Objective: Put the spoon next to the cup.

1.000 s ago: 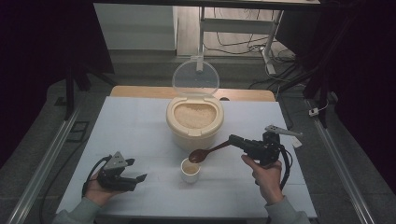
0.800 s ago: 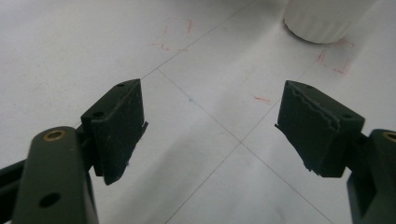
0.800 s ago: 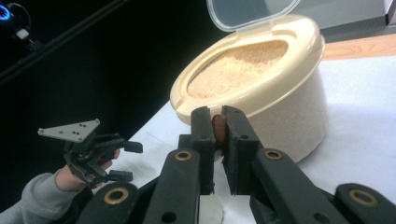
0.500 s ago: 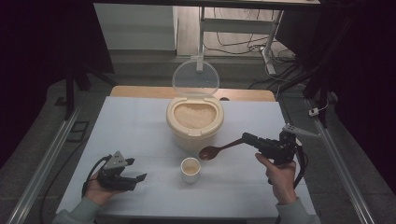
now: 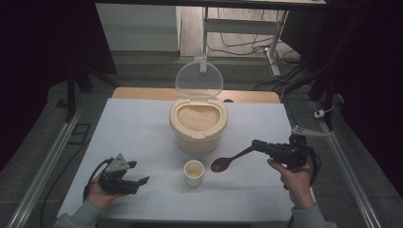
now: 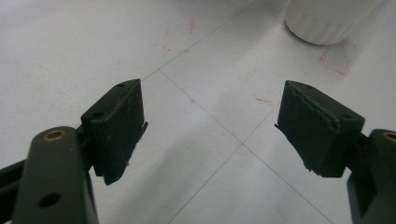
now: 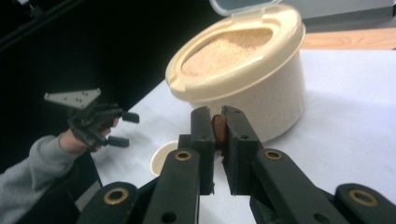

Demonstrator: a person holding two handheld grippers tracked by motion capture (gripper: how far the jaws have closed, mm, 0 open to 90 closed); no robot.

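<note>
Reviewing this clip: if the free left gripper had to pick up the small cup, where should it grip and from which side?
Grip the small cup across its round wall from the left, where the left gripper rests open. The mouth faces up with grains inside, and the spoon sits on its right.

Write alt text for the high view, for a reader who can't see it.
The right gripper holds a brown spoon by its handle just right of a small cup on a white table. Behind stands an open tub of grain; the left gripper rests open at front left.
</note>
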